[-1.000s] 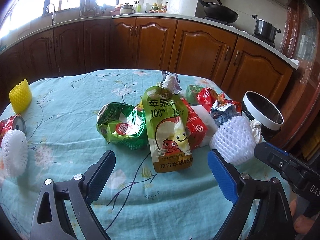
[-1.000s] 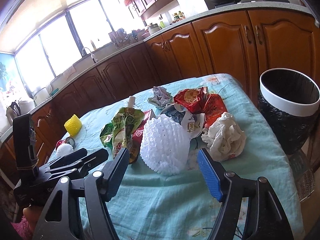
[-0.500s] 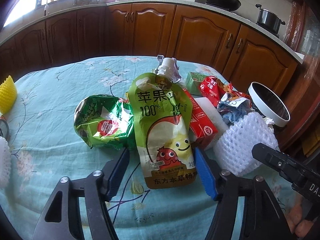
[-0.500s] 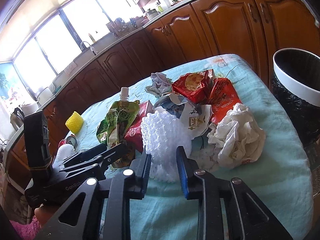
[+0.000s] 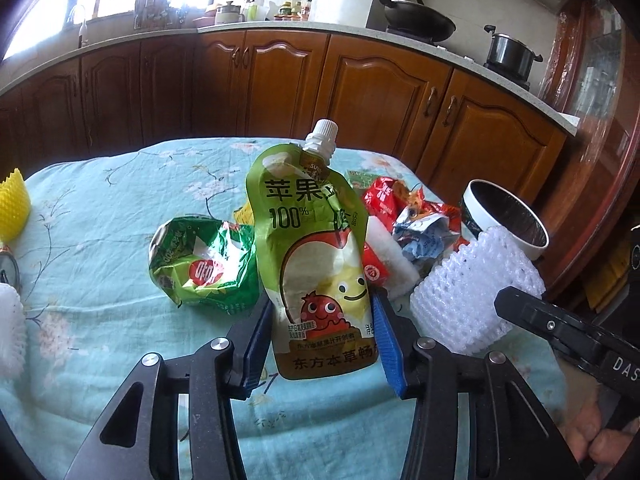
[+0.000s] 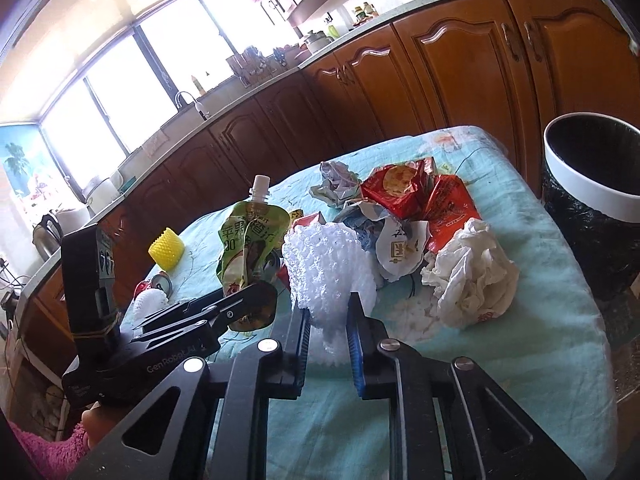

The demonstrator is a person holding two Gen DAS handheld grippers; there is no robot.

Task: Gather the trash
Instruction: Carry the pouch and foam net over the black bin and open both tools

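Your left gripper (image 5: 322, 338), jaws just closing, pinches the light, floppy, slick juice pouch (image 5: 316, 264) by its stiffer bottom seam above the table (image 5: 100, 320), while your right gripper (image 6: 329, 344) squeezes the soft, springy foam net (image 6: 328, 268); neither needs force.

Green spouted juice pouch (image 5: 316, 264): "苹果", "100%", bottom band "东方本草畅". Black left gripper body (image 6: 172, 354), left of pouch in the right wrist view: "GenRobot.AI". Black right gripper arm (image 5: 576, 344), right of pouch: "DAS".
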